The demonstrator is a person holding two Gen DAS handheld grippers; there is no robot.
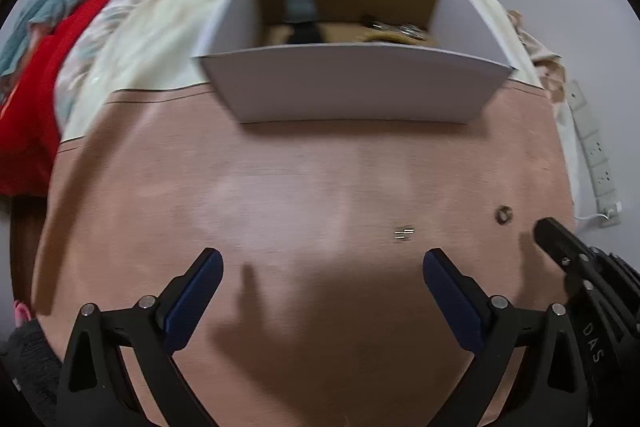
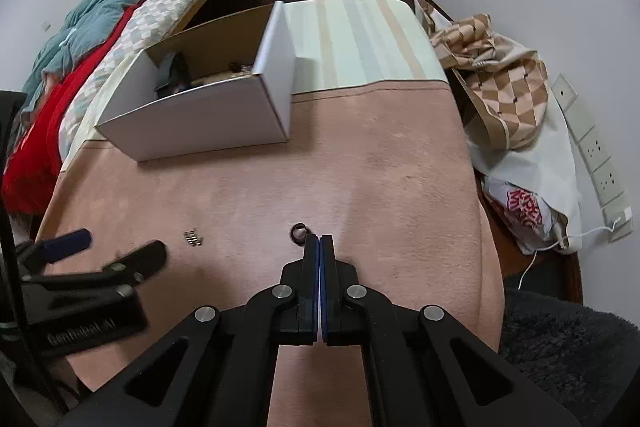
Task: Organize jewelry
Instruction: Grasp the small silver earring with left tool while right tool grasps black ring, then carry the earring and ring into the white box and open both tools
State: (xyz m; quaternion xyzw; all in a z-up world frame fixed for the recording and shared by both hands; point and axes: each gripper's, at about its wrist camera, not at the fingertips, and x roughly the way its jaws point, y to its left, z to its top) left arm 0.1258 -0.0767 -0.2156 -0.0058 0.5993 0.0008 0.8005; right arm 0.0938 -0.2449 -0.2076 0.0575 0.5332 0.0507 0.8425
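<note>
A white cardboard box (image 1: 356,87) stands open at the far side of the pink table surface (image 1: 280,187); it also shows in the right wrist view (image 2: 200,119), with a dark pouch and small metal pieces inside. A small dark ring (image 1: 504,214) lies on the table, and a small silver earring piece (image 1: 404,233) lies left of it. My left gripper (image 1: 323,259) is open and empty above the table. My right gripper (image 2: 320,237) is shut, its tips just right of the ring (image 2: 299,231). The silver piece (image 2: 193,238) lies further left.
A bed with red, teal and patterned bedding (image 2: 100,39) lies to the left. A striped cloth (image 2: 360,39) covers the table's far end. Bags (image 2: 508,95) and a wall power strip (image 2: 600,163) are on the right.
</note>
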